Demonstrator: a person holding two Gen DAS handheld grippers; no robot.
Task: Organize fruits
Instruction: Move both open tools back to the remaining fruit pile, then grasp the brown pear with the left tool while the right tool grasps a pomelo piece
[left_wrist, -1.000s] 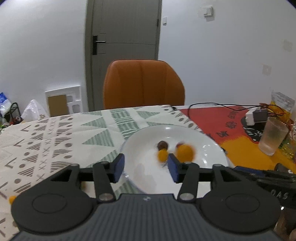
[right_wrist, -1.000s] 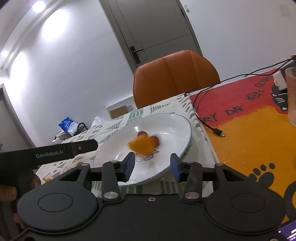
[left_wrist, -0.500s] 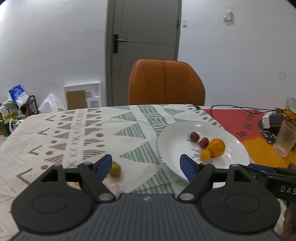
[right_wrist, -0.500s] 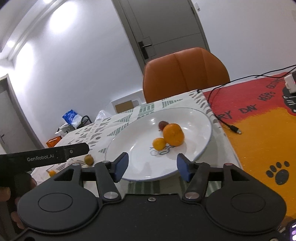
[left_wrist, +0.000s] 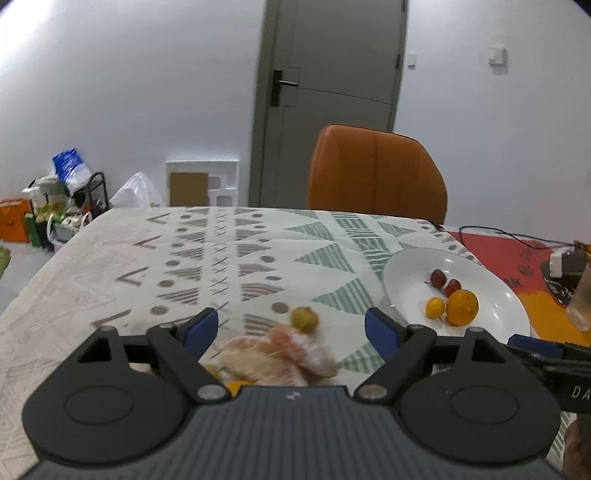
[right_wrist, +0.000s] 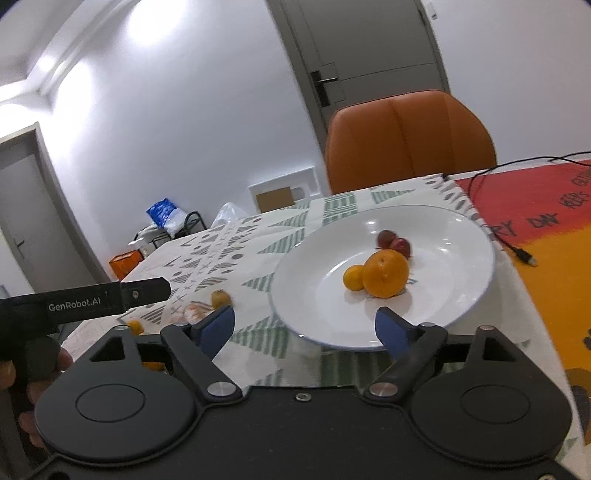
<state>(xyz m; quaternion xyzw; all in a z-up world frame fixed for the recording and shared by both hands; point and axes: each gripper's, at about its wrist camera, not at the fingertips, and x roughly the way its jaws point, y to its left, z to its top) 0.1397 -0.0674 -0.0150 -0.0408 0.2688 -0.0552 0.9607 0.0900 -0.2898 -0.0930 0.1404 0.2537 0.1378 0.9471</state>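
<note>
A: Fruit on the counter, nearest first. Item one: peeled citrus segments (left_wrist: 280, 354), pale and blurred, lying directly ahead of the left gripper (left_wrist: 291, 328), between its spread fingers but untouched. Item two: a small yellow-green fruit (left_wrist: 304, 319) touching the far edge of the segments. Item three: an orange scrap (left_wrist: 233, 386) half hidden under the gripper body.

B: Handling note for the pickup?

A: My judgement: the round fruit is the cleaner target. Centre it between the blue pads (left_wrist: 201, 326), come down low, close gently so it does not roll. The segments look soft and loose; a hard pinch would likely crush them.

B: Right side?

A: Right gripper (right_wrist: 304, 326), fingers spread wide with nothing between them, poised at the near rim of the white plate (right_wrist: 469, 306). On the plate: one large orange (right_wrist: 386, 273) touching a small orange fruit (right_wrist: 354, 277), two dark red fruits (right_wrist: 393, 242) just behind. Further off: an orange chair (left_wrist: 375, 173), then a grey door (left_wrist: 332, 74).

B: Changes against the earlier entries?

A: Both sets of jaws have just been opening, from roughly half closed to wide, with nothing gripped. A second ago the left view looked straight at the plate; it has since swung left, so the plate sits at the right and the loose fruit comes to the centre. The right gripper has drawn back slightly; the plate fruits, then blurred, now lie settled.
</note>
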